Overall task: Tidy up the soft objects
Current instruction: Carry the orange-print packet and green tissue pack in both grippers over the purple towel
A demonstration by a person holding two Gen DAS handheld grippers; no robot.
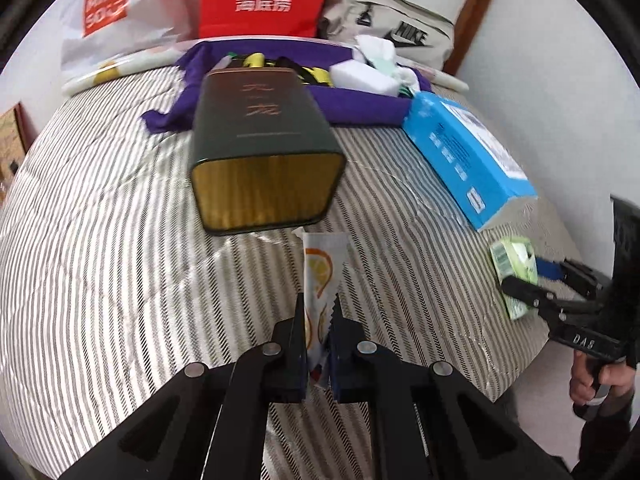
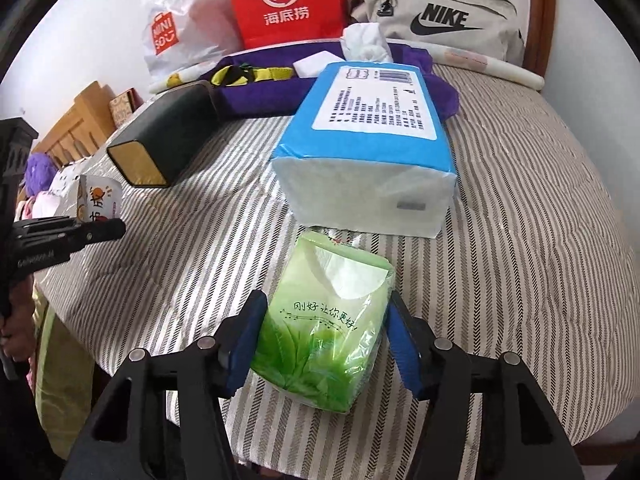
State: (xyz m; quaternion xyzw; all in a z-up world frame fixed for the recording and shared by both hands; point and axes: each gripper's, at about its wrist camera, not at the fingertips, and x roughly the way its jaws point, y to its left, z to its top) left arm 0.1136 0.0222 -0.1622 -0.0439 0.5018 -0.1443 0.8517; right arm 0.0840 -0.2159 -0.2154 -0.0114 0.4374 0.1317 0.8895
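Sachet (image 1: 318,276) base hidden between left gripper (image 1: 318,312) jaws.

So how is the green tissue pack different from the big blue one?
The green tissue pack is smaller than the blue tissue pack. The green one has leaf pictures and sits between the fingers of the right gripper, while the blue one has a white label with a barcode and nothing grips it. The green one lies nearer the bed's edge, the blue one just behind it. Both are soft, plastic-wrapped packs lying on the striped bedcover.
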